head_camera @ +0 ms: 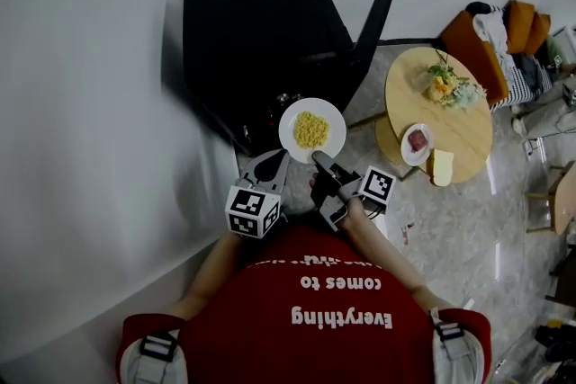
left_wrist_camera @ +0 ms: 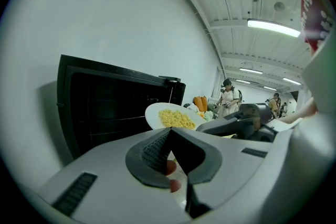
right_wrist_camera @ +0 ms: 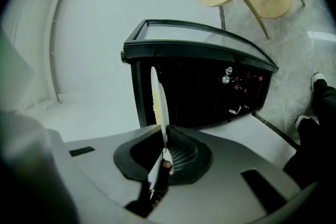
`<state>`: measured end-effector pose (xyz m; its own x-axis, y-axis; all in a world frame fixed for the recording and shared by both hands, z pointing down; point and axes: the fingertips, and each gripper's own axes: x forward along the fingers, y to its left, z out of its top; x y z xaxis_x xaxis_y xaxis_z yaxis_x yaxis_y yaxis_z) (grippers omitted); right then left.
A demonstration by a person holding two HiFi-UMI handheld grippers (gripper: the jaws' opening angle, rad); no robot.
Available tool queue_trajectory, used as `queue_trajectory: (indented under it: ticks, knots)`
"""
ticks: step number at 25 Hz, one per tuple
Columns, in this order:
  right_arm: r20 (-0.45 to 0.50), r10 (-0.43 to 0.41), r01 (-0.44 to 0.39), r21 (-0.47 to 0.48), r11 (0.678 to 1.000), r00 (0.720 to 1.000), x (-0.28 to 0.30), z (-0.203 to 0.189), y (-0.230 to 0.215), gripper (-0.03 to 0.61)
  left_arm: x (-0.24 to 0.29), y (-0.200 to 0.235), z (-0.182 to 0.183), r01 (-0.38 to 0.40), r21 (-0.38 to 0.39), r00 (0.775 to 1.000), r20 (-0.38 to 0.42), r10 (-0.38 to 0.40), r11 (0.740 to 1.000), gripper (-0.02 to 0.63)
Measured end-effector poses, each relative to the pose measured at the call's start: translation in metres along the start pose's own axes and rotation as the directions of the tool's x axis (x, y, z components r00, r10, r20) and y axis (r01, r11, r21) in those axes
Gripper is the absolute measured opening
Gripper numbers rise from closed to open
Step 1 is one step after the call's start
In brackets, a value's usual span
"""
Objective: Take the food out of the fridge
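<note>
red shirt [head_camera: 315, 310]: head view, bottom of frame, closest to the lens; white print across it
left claw [head_camera: 273, 165]: just ahead of the shirt, marker cube on its back; points toward the fridge, tips just beside the plate's left rim
right claw [head_camera: 317, 160]: next to the left claw, marker cube behind it; clamped on the plate's near rim
plate [head_camera: 290, 117]: white, round, heap of yellow food [head_camera: 311, 130] in the middle; held in the air outside the fridge, just in front of its open side
fridge [head_camera: 261, 40]: low black box against the white wall; door [head_camera: 376, 9] swung open to the right
counter [head_camera: 454, 126]: round, wooden, right of the fridge, well apart from the plate; carries flowers [head_camera: 445, 87], a small dish [head_camera: 418, 140] of pink-red food and a pale block [head_camera: 441, 166] near its edge
left gripper view, jaws: tips together, nothing between them
left gripper view, beyond tips: plate sits level with yellow food on top, right claw on its right rim; dark fridge interior behind; people far back in the room
right gripper view, jaws: closed on the plate rim, pads pressing both faces
right gripper view, plate: seen edge-on, standing upright in frame from the pads
right gripper view, background: open fridge behind the plate, small items inside too small to tell; counter at top of frame
</note>
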<state>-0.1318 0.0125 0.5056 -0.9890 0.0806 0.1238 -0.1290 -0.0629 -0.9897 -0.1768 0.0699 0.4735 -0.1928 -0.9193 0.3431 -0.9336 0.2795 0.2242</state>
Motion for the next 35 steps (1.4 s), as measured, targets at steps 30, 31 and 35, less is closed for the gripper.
queue_trajectory:
  ticks: [30,31,35]
  knots:
    - [0.083,0.037,-0.028,-0.116,0.993,0.996,-0.027,-0.006,0.009,0.021,-0.005,-0.018,-0.011,0.044,0.017,0.999,-0.022,-0.044,0.999,0.006]
    - [0.083,0.038,-0.028,-0.115,0.993,0.996,-0.027,-0.005,0.009,0.021,-0.004,-0.018,-0.011,0.046,0.016,0.999,-0.022,-0.046,0.999,0.006]
    - [0.087,0.037,-0.027,-0.113,0.993,0.996,-0.028,-0.005,0.006,0.021,-0.003,-0.018,-0.013,0.052,0.017,0.998,-0.025,-0.052,0.998,0.006]
